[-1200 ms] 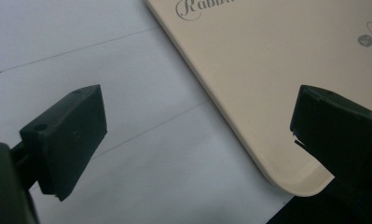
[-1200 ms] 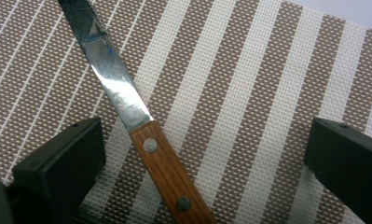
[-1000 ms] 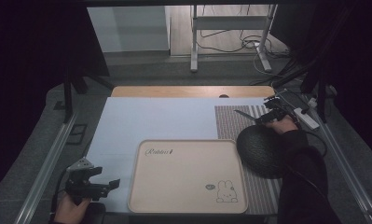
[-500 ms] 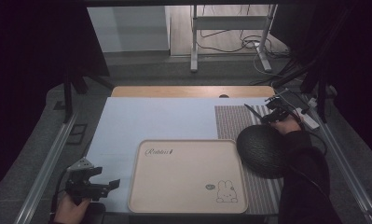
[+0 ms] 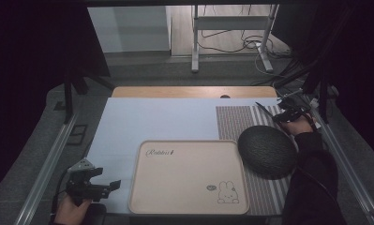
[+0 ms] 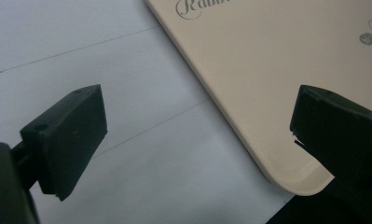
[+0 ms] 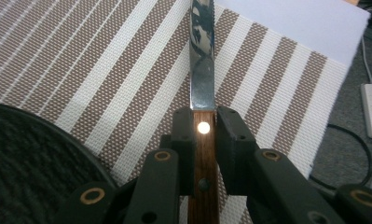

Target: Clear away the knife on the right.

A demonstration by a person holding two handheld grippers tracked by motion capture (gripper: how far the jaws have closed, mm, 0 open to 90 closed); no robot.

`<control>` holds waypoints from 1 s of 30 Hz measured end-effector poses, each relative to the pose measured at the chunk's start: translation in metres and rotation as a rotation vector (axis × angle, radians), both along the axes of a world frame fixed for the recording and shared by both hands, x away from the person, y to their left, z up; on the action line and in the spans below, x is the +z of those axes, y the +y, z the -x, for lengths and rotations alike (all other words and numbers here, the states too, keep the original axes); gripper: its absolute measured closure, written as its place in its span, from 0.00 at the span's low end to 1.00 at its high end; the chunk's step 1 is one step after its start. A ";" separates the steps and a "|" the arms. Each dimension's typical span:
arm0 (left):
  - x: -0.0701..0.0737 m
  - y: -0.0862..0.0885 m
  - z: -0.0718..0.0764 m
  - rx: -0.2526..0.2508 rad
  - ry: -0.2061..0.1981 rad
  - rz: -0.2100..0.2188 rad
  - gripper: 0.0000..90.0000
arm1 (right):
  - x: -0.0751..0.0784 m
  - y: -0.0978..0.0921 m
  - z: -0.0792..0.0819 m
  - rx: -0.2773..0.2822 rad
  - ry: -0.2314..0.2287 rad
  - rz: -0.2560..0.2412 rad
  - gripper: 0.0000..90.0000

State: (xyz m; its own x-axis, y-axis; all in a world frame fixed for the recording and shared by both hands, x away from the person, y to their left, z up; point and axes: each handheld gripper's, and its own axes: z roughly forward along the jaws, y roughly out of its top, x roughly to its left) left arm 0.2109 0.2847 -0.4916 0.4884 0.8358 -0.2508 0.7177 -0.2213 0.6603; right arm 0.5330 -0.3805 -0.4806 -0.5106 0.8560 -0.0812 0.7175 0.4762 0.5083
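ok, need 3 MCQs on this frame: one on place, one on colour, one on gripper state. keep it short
1. Where does the dark round woven bowl sit?
A. on the beige rabbit-print tray
B. on the brown-and-white striped placemat
C. on the floor

2. What colour is the handle of the steel-bladed knife?
A. brown wood
B. red
C. white

3. How stands the left gripper?
A. shut on the tray
B. shut on the knife
C. open, holding nothing

Answers:
1 B: stripes of the placemat show around the bowl, right of the tray.
2 A: wood grain shows between the jaws of the right gripper.
3 C: its jaws stand wide apart.
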 end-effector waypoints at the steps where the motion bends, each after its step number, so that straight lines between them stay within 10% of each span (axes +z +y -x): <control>1: 0.000 0.000 0.000 0.000 0.000 0.000 0.05 | 0.000 0.000 0.000 0.000 0.000 0.000 0.86; 30: 0.000 0.001 0.001 0.003 -0.011 0.008 0.04 | 0.012 0.058 0.063 0.120 0.053 -0.141 0.86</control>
